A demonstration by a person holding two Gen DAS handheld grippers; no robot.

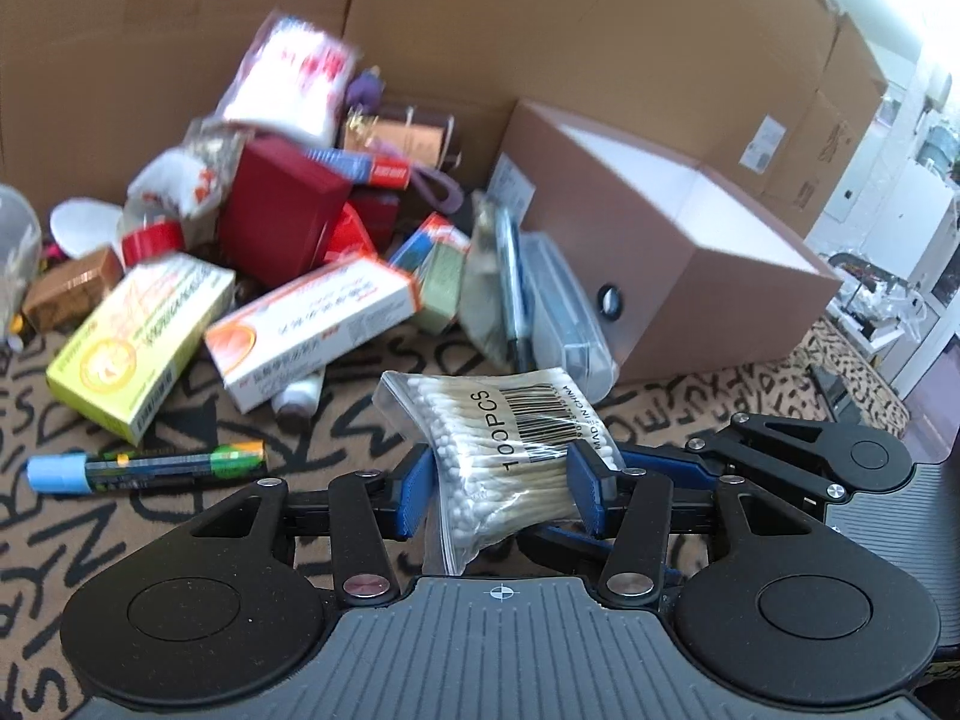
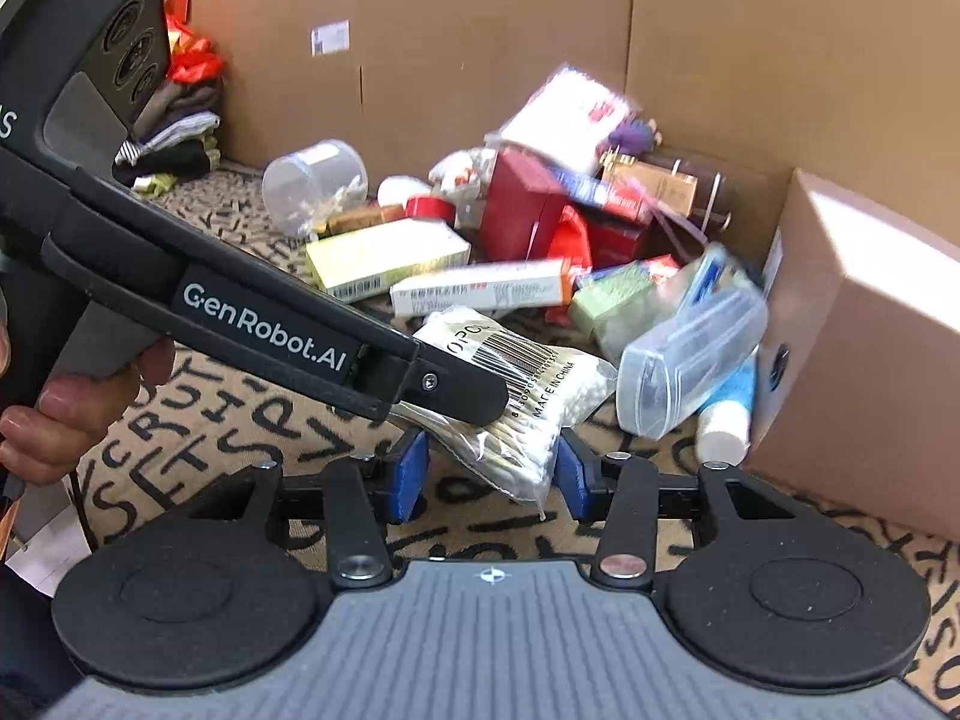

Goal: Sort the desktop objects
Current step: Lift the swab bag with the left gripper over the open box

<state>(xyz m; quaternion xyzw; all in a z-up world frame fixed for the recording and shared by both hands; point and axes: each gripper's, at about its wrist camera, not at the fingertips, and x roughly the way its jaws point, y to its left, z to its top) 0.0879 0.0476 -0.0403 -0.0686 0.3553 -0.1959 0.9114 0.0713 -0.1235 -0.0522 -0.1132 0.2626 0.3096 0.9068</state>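
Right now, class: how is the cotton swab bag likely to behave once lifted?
The cotton swab bag probably flops: its thin plastic bulges and sags around the left hand-held gripper. It is likely light, being only swabs. The glossy film may slip, so the right hand-held gripper seems ready to steady it.

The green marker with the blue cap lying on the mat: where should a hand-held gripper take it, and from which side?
Grip the marker at mid-barrel, coming from above with fingers across its width. It lies flat and lengthwise on the mat, apart from the pile, so its sides are free.
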